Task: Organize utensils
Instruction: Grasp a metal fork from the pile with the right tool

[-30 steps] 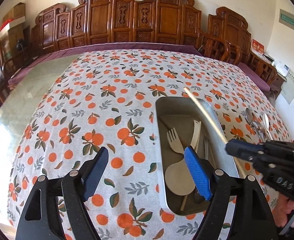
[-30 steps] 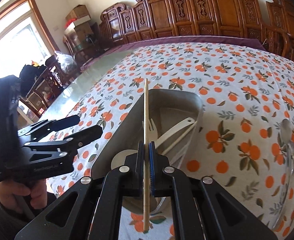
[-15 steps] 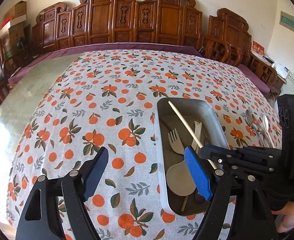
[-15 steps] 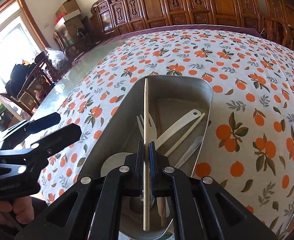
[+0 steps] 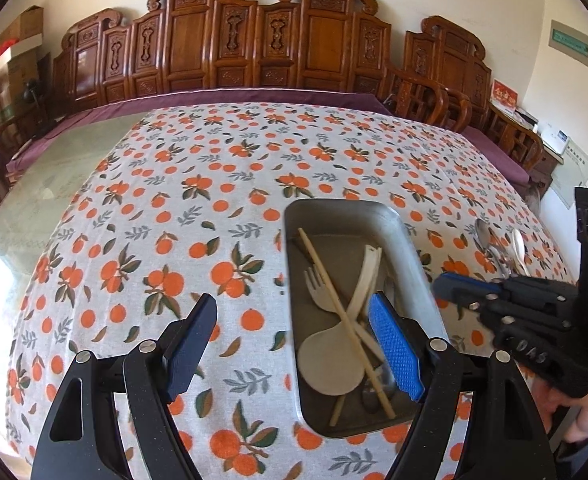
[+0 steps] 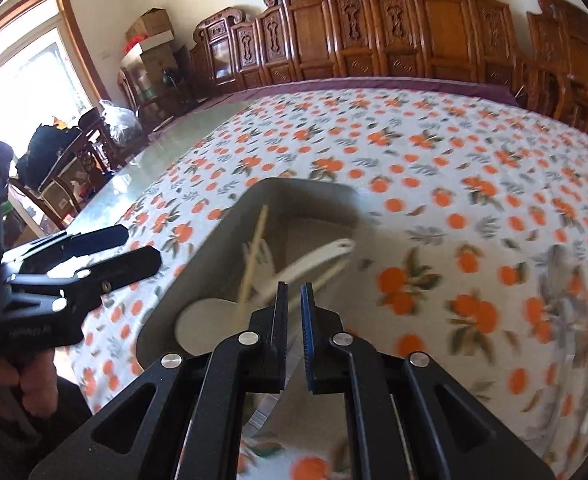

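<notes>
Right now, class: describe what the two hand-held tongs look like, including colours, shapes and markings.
Both tongs, left and right, have black angular frames with triangular cut-outs, silver round rivets and flat blue ridged pads. White lettering marks the right tongs' black body, too small to read.

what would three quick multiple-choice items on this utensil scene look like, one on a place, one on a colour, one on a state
1. Where does the long chopstick lie?
A. in the metal tray
B. on the tablecloth
C. between the right gripper's fingers

2. What colour is the fork in the tray?
A. red
B. cream
C. black

3. How do the left gripper fingers stand?
A. shut on a spoon
B. wide apart, holding nothing
C. shut on the tray rim

Answers: 1 A, it rests slantwise across the fork and flat spoon inside the tray. 2 B, it is as pale as the spoon beside it. 3 B, only tablecloth and tray show between them.
</notes>
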### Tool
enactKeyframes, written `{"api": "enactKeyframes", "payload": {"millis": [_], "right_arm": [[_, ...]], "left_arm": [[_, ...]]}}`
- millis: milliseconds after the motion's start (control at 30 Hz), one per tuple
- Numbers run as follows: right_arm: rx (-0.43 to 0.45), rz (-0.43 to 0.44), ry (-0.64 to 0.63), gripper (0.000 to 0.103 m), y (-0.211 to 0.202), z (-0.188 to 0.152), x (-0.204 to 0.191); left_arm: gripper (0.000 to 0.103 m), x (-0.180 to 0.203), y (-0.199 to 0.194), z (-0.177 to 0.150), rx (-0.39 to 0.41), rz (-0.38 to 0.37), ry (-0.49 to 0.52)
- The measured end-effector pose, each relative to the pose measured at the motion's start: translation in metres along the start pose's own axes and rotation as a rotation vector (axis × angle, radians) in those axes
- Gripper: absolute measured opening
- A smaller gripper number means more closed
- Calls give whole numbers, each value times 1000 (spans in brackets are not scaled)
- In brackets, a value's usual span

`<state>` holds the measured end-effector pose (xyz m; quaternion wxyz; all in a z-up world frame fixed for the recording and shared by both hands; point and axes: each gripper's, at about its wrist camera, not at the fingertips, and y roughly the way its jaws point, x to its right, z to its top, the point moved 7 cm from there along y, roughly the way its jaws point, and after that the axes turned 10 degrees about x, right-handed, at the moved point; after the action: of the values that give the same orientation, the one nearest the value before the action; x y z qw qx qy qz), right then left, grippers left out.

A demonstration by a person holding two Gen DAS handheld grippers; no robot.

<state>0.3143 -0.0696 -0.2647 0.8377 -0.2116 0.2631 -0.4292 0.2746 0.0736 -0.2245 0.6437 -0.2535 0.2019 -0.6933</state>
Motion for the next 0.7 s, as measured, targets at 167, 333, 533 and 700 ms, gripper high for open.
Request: {"api": "enactKeyframes", "payload": {"millis": [167, 333, 533, 700], "right_arm": [[17, -77, -22, 10, -35, 0, 47], [37, -164, -30, 10, -68, 1, 95], [33, -272, -4, 10, -88, -8, 153], [14, -333, 67, 27, -82, -27, 188]], "left_arm": [[75, 17, 0, 1, 11, -21, 19], [75, 31, -4, 4, 31, -43, 24], [75, 51, -7, 1, 35, -68, 37], [75, 72, -7, -5, 28, -100, 52]]}}
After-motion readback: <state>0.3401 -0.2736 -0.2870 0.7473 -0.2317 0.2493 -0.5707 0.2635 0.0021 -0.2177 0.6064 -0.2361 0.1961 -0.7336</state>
